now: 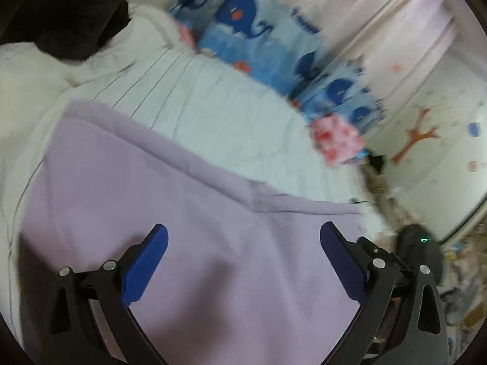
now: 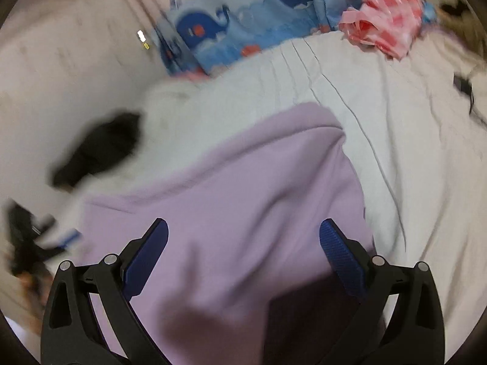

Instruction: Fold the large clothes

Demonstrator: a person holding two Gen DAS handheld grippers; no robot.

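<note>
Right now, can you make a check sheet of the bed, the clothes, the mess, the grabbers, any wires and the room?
Surface: white bedsheet, wrinkled, with thin lines.
Job's things: purple garment lying flat on the sheet, one edge folded over.
Clutter: black cloth at the far corner; whale-print blanket along the wall; pink checked cloth beside it.
Grippers: left gripper and right gripper both open above the purple garment, nothing between the fingers.
Cables: thin dark cord on the sheet edge, blurred.
Surroundings: wall with cartoon pictures; cluttered floor, too blurred to tell.
</note>
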